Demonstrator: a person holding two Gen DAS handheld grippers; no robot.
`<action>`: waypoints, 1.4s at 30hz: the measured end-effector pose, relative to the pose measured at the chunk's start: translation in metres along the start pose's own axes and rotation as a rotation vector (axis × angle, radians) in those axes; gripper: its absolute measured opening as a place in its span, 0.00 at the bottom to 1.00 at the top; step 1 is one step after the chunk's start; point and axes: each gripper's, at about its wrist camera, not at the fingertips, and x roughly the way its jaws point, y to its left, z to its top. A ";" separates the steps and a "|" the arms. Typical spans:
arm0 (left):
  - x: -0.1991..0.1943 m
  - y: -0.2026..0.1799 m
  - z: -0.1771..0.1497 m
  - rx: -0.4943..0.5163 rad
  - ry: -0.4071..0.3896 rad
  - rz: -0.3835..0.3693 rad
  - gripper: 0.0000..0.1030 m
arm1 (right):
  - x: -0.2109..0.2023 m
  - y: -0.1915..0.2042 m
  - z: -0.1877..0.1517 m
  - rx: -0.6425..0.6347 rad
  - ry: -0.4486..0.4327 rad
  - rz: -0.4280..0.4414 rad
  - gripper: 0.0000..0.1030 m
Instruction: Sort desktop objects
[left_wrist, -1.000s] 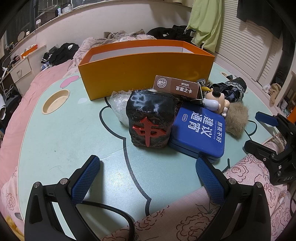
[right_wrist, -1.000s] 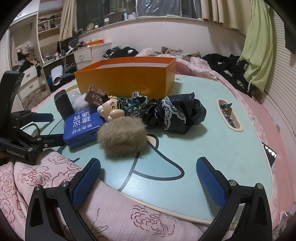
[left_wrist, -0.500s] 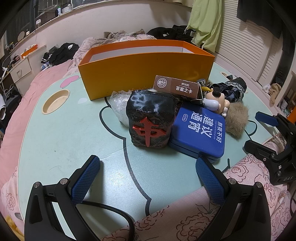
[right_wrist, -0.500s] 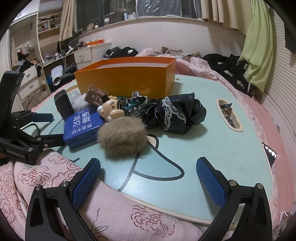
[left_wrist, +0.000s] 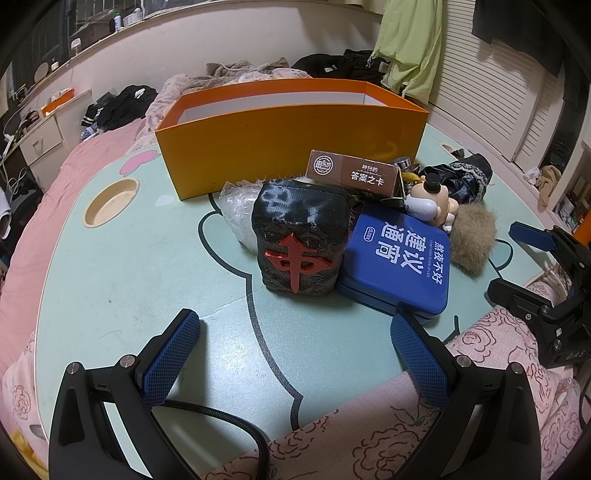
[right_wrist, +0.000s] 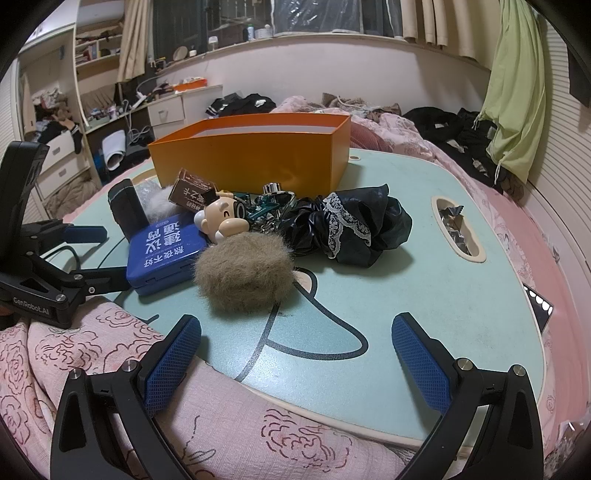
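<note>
A pile lies on the mint-green table (left_wrist: 110, 280) in front of an orange box (left_wrist: 288, 136): a black mahjong-tile cushion (left_wrist: 301, 240) with a red character, a blue tin (left_wrist: 400, 258), a brown card box (left_wrist: 354, 173), a cartoon figure (left_wrist: 432, 203), a tan fur ball (left_wrist: 474, 236) and a black lace-trimmed cloth (right_wrist: 354, 225). My left gripper (left_wrist: 295, 343) stands open at the near table edge, short of the cushion and tin. My right gripper (right_wrist: 295, 347) is open too, with nothing between its fingers, just below the fur ball (right_wrist: 243, 277).
A pink floral cloth (right_wrist: 92, 350) covers the near edge under both grippers. The table has a round cup recess (left_wrist: 110, 203) at left and an oval one (right_wrist: 458, 229) at right with wrappers in it. A clear plastic bag (left_wrist: 238, 206) lies behind the cushion. Clothes and bedding lie beyond.
</note>
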 end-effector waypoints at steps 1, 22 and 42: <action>0.000 0.001 0.000 -0.005 -0.003 -0.002 1.00 | 0.000 0.000 0.000 0.000 0.000 0.000 1.00; -0.026 0.011 0.028 0.007 -0.182 -0.134 0.42 | -0.001 0.000 0.000 0.000 0.000 0.000 1.00; -0.040 0.023 0.002 -0.041 -0.139 -0.110 0.47 | -0.001 0.001 -0.001 0.001 -0.001 0.000 1.00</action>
